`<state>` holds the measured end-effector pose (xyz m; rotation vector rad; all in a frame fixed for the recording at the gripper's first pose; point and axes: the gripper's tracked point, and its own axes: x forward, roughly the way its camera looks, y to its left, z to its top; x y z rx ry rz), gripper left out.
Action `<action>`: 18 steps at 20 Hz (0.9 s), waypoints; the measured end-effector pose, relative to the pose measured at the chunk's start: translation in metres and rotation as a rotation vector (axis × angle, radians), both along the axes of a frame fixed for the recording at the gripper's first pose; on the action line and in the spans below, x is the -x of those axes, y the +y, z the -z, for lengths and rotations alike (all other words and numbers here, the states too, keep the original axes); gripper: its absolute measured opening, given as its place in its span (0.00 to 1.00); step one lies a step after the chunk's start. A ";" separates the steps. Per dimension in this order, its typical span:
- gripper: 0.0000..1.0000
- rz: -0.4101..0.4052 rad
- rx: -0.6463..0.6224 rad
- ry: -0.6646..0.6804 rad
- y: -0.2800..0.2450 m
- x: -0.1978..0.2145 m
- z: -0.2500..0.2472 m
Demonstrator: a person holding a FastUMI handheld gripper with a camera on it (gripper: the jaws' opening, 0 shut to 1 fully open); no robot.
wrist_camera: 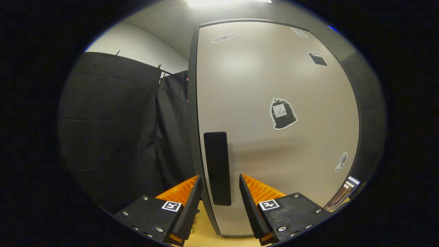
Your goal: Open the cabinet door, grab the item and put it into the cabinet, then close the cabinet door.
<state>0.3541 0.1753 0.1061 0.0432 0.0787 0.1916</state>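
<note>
Several stickers (283, 114) dot the closed cabinet door (274, 85), their print too small to read; the gripper (219, 181) is spread wide, empty, its fingers flanking the dark handle (217, 168) at the door's left edge; black cloth (113, 127) hangs left; worktop (205, 230) below.

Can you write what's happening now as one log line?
gripper: open, fingers astride black handle | cabinet door: closed | step: opening door

pale cabinet door (274, 103) shut, dark handle (217, 168) upright.
</note>
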 end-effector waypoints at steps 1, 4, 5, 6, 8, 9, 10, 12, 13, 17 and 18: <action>0.60 0.008 -0.003 0.006 0.000 -0.004 0.001; 0.44 0.041 -0.013 0.026 0.000 -0.014 0.004; 0.37 0.048 -0.010 0.021 0.000 -0.015 0.003; 0.36 0.051 0.012 0.021 -0.001 -0.014 0.004; 0.28 0.054 0.034 0.019 -0.001 -0.013 0.004; 0.26 0.050 0.032 0.024 -0.001 -0.012 0.004; 0.24 0.046 0.030 0.029 -0.001 -0.011 0.003; 0.24 0.033 0.032 0.041 -0.001 -0.008 0.003; 0.24 0.026 0.034 0.044 -0.001 -0.005 0.003; 0.24 -0.011 0.026 0.049 -0.002 0.005 0.001; 0.24 -0.021 0.028 0.045 -0.002 0.010 0.001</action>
